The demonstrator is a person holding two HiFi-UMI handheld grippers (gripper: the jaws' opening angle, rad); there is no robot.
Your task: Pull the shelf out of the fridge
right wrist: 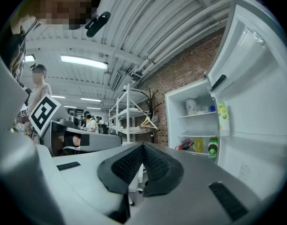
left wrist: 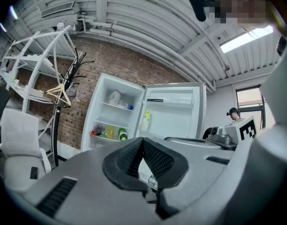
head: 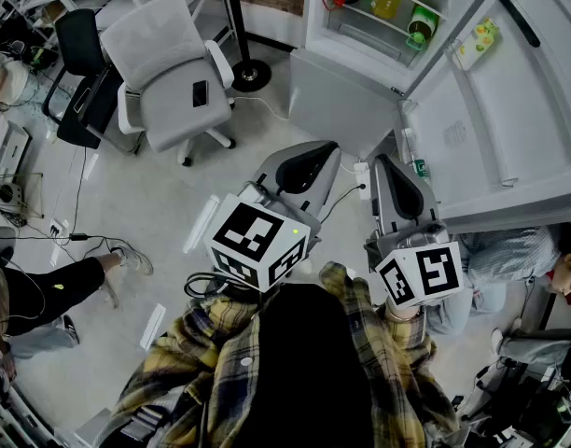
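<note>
Faced a brick wall [left wrist: 82,86] under a ribbed metal ceiling, with a white fridge [head: 360,35] set against it and its door [head: 509,101] swung wide to the right; had a grey office chair [head: 169,73] off to the left on the pale floor [head: 155,203]; stood well short of the fridge.

Held the left gripper [head: 313,154] level, jaws pressed together with nothing between the ribbed pads; held the right gripper [head: 388,168] level beside it, likewise closed and empty, pads meeting at the tip.

Saw the shelf [left wrist: 105,139] seated fully inside the fridge, in the lower part of the compartment, carrying a red item, a yellow container and a green bottle [left wrist: 123,135]; saw an upper shelf [left wrist: 116,106] above it with a pale packet.

Found the shelf well apart from both grippers, ahead of and beyond their tips, touched by neither; from the right gripper view, placed it ahead and to the right of the closed jaws; from the left gripper view, ahead and a little to the left.
</note>
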